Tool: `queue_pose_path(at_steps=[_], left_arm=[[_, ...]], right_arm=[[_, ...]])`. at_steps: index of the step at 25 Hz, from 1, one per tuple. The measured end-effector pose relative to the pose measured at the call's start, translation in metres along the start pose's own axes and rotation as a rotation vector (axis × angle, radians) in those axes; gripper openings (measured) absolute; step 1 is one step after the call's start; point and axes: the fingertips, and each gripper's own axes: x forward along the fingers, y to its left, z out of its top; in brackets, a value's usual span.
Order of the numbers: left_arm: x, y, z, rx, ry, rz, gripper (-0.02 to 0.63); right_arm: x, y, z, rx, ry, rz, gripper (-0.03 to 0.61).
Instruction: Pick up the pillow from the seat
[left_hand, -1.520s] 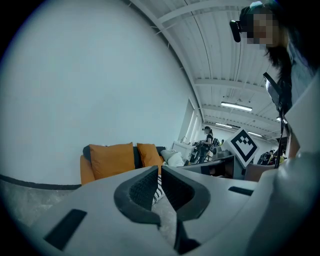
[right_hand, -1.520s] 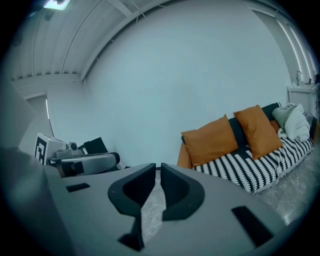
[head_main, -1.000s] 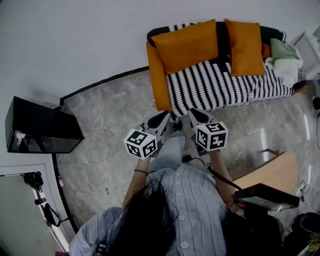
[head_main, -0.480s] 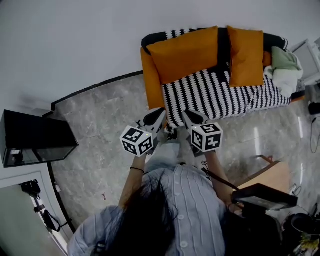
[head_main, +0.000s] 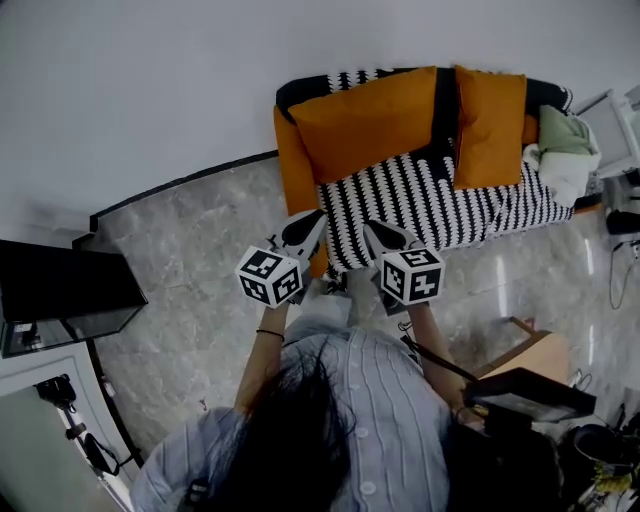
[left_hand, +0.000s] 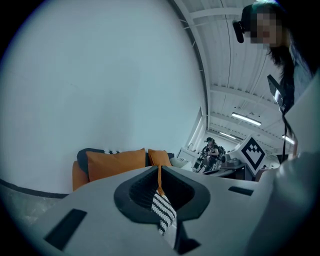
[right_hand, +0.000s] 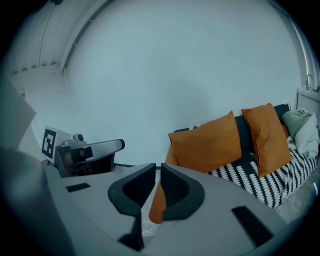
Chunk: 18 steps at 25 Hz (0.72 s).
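The pillow (head_main: 370, 118) is a large rectangular cushion in plain orange fabric, with pointed corners and a soft, slightly creased face. It leans tilted against the backrest of the sofa (head_main: 443, 108), at the end by the orange armrest (head_main: 295, 165). Its lower edge rests on the black-and-white patterned seat cover (head_main: 440, 200). A second pillow (head_main: 490, 112), narrower and also orange, stands just beside it, with a dark strip of backrest showing between the two. A pale green and white cloth bundle (head_main: 565, 150) lies at the far end of the seat.

The left tool (head_main: 305, 228) and the right tool (head_main: 385, 236) are held side by side near the sofa's front edge, above the grey marble floor (head_main: 200, 260), pointing toward the seat. Both tools have their jaws closed together with nothing gripped. Neither tool touches the pillow.
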Motion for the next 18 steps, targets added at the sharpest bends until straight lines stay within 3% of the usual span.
queue_pose_path(at_steps=[9,18], left_arm=[[0.034,0.026,0.023,0.03,0.021,-0.056,0.011],[0.061,0.023,0.024,0.043,0.06,-0.106,0.011]], right_arm=[[0.022,-0.015,0.027,0.03,-0.039,-0.046,0.043],[0.021,-0.044,0.046,0.061,-0.075,-0.096,0.043]])
